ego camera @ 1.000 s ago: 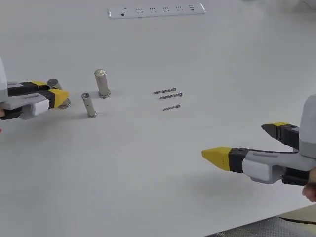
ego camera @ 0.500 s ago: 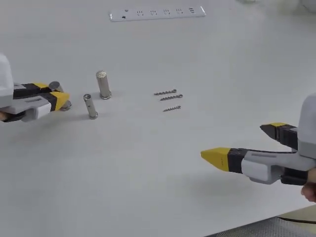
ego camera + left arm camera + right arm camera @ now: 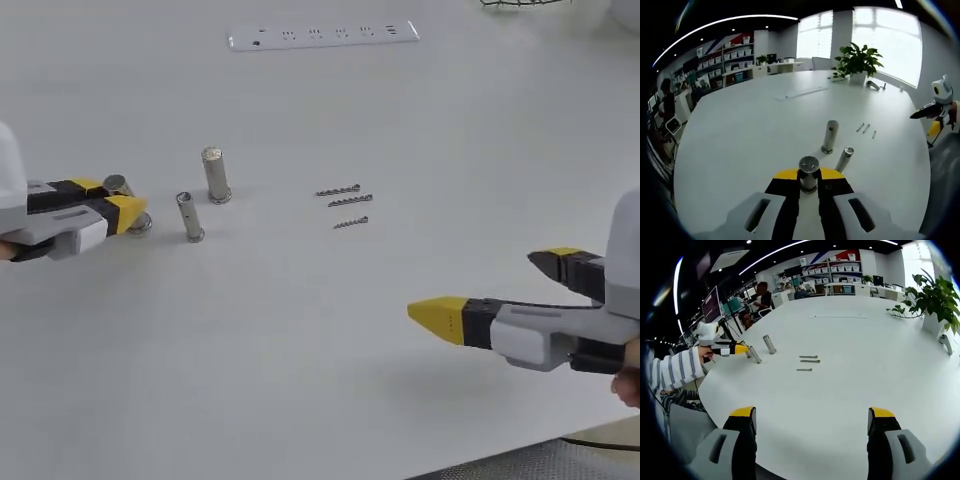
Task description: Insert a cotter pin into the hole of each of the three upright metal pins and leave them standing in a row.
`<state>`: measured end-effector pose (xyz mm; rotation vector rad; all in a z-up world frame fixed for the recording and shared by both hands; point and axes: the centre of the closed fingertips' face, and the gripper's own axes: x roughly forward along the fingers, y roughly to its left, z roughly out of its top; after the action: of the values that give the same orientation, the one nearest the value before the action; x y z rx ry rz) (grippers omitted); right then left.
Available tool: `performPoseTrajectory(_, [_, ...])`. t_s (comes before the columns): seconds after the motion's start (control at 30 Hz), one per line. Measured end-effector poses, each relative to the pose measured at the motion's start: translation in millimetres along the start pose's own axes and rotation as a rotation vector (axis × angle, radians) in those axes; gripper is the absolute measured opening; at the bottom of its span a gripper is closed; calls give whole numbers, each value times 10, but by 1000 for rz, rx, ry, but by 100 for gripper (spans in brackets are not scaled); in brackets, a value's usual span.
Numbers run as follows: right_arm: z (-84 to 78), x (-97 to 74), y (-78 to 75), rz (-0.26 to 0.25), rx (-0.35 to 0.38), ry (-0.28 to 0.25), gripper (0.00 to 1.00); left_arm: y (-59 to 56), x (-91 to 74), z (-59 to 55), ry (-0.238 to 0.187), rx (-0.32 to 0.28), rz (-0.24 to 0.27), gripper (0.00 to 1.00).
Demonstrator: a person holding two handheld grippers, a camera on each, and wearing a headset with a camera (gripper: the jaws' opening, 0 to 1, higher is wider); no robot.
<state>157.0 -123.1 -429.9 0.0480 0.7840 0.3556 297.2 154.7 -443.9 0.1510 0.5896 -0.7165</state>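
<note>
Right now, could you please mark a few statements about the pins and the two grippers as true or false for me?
1. The three cotter pins lie loose on the table, none of them in a metal pin. True.
2. The right gripper holds a cotter pin. False: its jaws are wide open and empty, well short of the cotter pins.
3. The left gripper has a metal pin upright between its jaws. True.
4. The other two pins have toppled over. False: the taller metal pin and the shorter metal pin both stand upright.
</note>
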Motion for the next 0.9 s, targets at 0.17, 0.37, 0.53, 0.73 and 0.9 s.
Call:
performPoseTrajectory(0.17, [-13,-21,27,5,-4,3,91,-101,-186,126,-49,-7,-7,9])
performPoseTrajectory(0.37, [-9,-59,71,10,-16,-5,91,-331,-350,177,-62,46,-34,9])
performPoseTrajectory(0.53, [-5,-88,123,14,-22,-16,91,-592,-424,136,-45,124,-84,9])
performPoseTrajectory(0.73, [-34,-117,179,18,-32,-17,91,-909,-416,117,-47,157,-156,9])
performPoseTrajectory(0.9, [-56,-143,215,18,-38,-18,91,-1140,-359,107,-50,186,-208,9])
